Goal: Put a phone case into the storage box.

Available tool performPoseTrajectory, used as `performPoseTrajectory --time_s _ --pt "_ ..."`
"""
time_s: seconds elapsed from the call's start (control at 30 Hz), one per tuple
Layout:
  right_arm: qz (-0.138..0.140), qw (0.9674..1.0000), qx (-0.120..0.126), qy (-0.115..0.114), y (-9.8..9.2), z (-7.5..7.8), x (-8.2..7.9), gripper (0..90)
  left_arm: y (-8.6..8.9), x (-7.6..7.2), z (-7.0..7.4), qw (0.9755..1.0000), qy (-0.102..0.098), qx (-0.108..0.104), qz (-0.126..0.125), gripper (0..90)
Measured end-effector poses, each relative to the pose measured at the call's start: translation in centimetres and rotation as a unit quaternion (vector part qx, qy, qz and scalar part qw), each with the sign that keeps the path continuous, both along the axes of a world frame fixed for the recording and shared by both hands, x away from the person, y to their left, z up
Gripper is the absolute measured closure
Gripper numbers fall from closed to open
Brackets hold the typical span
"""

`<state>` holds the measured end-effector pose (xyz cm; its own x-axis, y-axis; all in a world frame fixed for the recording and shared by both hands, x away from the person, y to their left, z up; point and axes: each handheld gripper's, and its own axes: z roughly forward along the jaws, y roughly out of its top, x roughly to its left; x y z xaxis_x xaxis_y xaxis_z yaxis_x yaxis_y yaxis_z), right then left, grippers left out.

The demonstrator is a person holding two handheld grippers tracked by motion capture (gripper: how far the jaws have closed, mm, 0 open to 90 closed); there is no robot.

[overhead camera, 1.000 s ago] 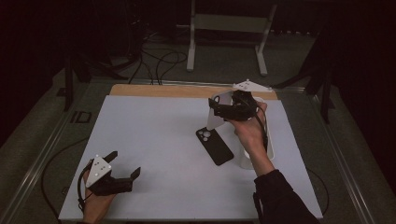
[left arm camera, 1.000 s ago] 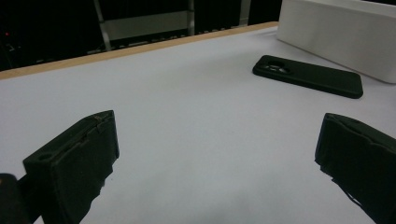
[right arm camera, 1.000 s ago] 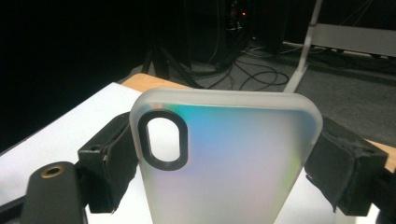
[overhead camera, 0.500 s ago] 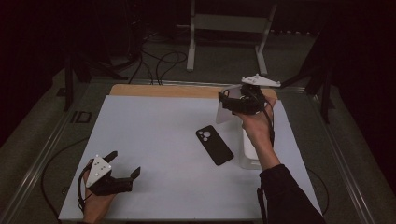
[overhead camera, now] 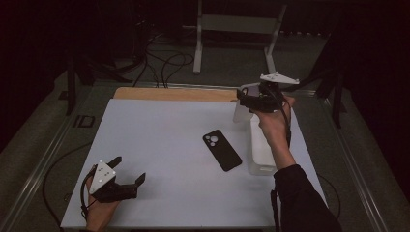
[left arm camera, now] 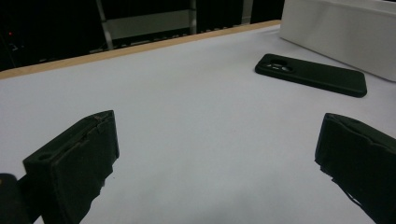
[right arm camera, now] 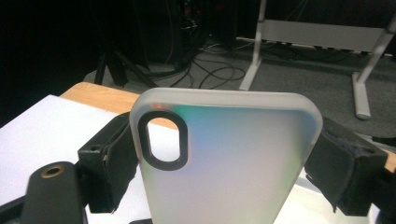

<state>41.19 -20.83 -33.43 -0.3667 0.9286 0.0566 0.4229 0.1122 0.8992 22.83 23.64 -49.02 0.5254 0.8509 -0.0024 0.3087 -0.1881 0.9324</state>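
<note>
Resting near the table's (overhead camera: 159,130) front edge, the left gripper (overhead camera: 126,172) gapes wide on nothing. Farther off lies a black phone (overhead camera: 222,149) beside a white box (overhead camera: 261,150). Beyond, the right gripper (overhead camera: 245,99) pinches a frosted case (right arm camera: 224,158), now moved farther right and back than before.

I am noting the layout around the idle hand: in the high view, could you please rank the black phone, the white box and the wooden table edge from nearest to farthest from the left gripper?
From the left gripper:
1. black phone, mid-table.
2. white box, right side.
3. wooden table edge, far side.
</note>
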Motion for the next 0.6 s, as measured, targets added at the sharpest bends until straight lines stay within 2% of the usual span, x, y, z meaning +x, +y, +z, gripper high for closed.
performPoseTrajectory --time_s 0.27,0.47,0.6 --pt "-0.02 0.9998 -0.004 0.0 -1.2 0.0 0.4 16.9 0.0 0.0 0.0 1.0 0.0 0.001 0.001 0.2" --pt "-0.033 0.9992 -0.022 0.004 -1.7 -0.3 1.0 16.9 0.0 0.0 0.0 1.0 0.0 0.0 0.001 0.2" --pt "-0.041 0.9988 -0.024 0.006 -2.0 -0.5 1.3 16.9 0.0 0.0 0.0 1.0 0.0 0.002 0.002 0.2"
